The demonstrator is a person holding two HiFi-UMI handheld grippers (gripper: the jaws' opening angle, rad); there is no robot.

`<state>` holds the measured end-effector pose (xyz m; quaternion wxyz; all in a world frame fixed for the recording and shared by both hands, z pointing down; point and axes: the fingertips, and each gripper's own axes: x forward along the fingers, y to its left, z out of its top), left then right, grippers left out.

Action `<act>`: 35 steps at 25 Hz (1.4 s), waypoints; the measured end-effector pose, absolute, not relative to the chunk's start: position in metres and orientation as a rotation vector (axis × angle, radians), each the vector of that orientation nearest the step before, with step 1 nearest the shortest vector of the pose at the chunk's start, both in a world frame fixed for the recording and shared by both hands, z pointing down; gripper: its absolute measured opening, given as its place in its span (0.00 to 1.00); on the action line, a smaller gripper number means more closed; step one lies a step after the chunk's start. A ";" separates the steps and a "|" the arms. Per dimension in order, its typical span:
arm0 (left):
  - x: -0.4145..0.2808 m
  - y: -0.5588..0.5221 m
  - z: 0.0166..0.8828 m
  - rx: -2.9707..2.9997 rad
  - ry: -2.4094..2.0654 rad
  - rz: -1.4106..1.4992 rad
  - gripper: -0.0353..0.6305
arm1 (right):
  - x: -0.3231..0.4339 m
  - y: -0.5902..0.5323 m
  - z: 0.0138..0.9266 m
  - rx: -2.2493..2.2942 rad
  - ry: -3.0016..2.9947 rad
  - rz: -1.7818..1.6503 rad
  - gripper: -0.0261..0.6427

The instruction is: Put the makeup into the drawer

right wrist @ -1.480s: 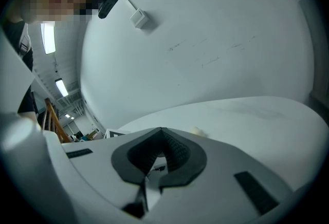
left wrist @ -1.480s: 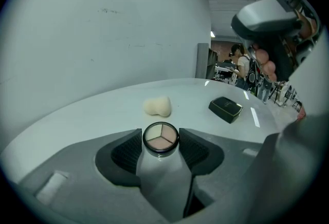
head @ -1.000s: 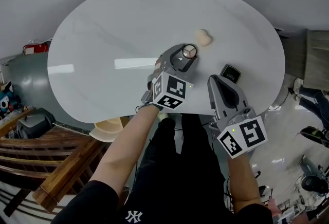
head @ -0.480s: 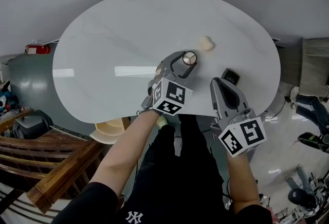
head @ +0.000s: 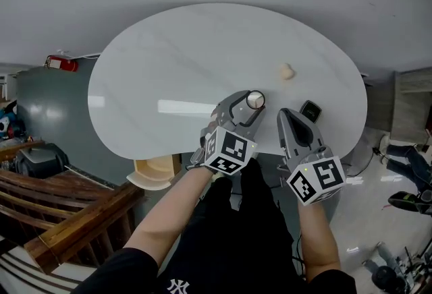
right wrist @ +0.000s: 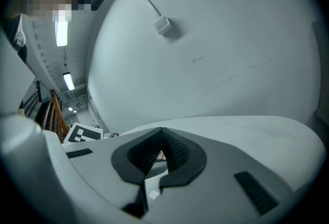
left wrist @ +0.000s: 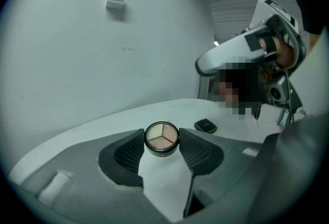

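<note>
A white oval marble-look table (head: 189, 63) fills the head view, with both grippers near its front edge. The left gripper (head: 250, 105) has its two ribbed black pads pressed against either side of a small round black-rimmed compact with three beige shades (left wrist: 162, 137) – the makeup sits upright between the jaw tips, lifted clear of the tabletop, its face towards the gripper's camera. The right gripper (head: 286, 117) hovers just beside it over the table edge, jaws brought together so the tips meet, with nothing between them. A square black compact (head: 310, 110) lies flat on the table just beyond the right gripper, and a small beige rounded sponge (head: 287, 71) rests farther back – well apart from both grippers. Below the table's near edge, to the left, a pale wooden curved piece (head: 156, 172) juts out; whether it is the drawer cannot be told.
</note>
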<state>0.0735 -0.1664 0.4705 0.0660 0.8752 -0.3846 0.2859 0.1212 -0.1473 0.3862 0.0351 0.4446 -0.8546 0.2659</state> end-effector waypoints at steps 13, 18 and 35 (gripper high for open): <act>0.016 -0.106 0.394 2.652 -1.272 0.715 0.38 | 0.048 -0.118 0.340 1.275 -2.711 0.699 0.06; -0.018 -0.083 0.363 2.668 -1.347 0.690 0.38 | 0.010 -0.101 0.320 1.218 -2.759 0.645 0.06; -0.118 -0.020 0.321 2.587 -1.556 0.650 0.38 | -0.097 -0.045 0.288 0.964 -2.857 0.539 0.06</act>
